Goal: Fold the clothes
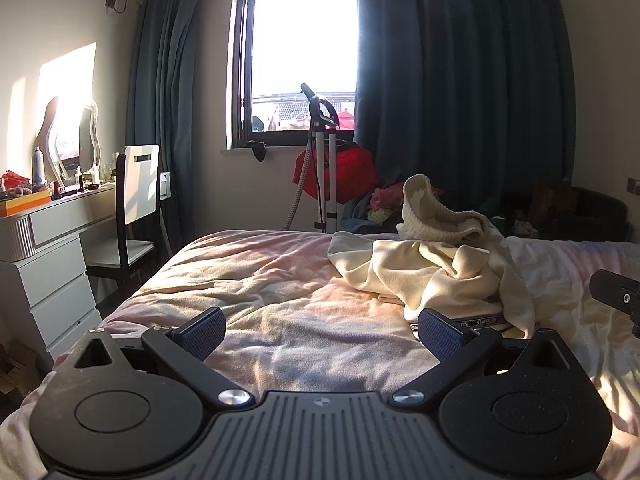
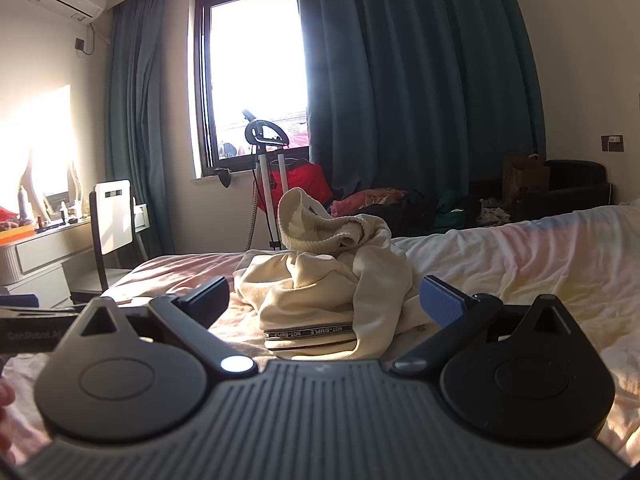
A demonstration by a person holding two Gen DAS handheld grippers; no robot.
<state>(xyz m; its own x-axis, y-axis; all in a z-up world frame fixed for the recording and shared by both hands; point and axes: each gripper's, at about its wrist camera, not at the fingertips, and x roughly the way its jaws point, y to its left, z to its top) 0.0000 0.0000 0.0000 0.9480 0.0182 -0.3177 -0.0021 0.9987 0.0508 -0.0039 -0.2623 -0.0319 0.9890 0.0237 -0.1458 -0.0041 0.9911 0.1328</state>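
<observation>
**Both grippers spread wide over the bed**

Black left gripper (image 1: 322, 330) fills the lower frame, blue pads wide apart, holding nothing. Crumpled cream clothes (image 1: 432, 264) lie right of centre on the pale wrinkled bedsheet (image 1: 260, 280). Only the right view shows the open right gripper (image 2: 325, 300) framing the garment's striped "NOT-SIMPLE" waistband (image 2: 310, 332). Dark teal curtains (image 2: 408, 92) flank the window (image 2: 256, 68).

Sunlit window (image 1: 298, 52) between dark curtains (image 1: 456, 88), behind bed (image 1: 256, 280).
</observation>
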